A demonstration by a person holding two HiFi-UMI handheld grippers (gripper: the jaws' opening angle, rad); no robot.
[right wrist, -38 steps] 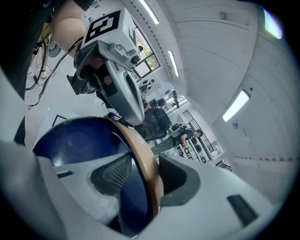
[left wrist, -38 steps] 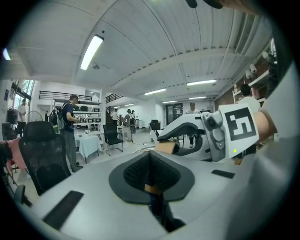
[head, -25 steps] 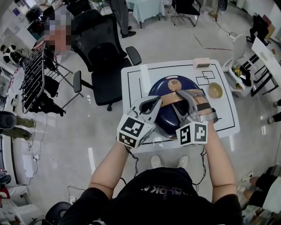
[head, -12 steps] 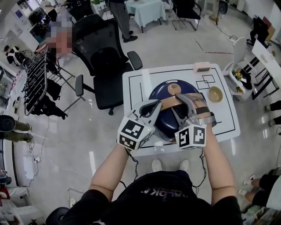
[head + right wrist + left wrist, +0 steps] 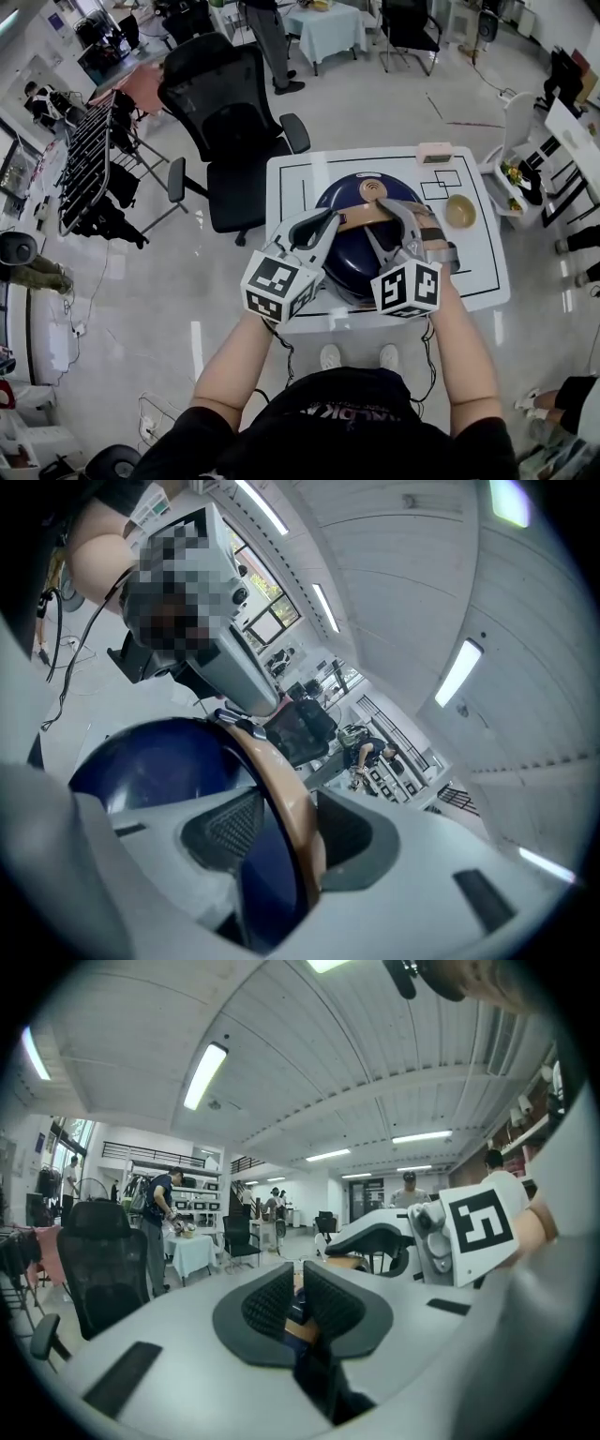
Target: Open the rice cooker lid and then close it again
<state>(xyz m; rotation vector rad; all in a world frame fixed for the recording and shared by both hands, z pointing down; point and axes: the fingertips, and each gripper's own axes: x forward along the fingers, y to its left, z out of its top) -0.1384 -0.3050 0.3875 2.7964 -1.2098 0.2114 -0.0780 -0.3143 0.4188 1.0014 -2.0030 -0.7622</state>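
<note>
Right now both my forearms reach forward, nearly level. The left hand-held gripper pinches the tan handle, its jaws easing open. The right hand-held gripper is clamped across the handle. The rice cooker sits mid-desk, lid down.

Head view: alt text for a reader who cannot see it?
A person holds two grippers at the tan handle of a closed dark blue rice cooker on a white table. The left gripper is opening its jaws around the handle; the right gripper clamps it.
</note>
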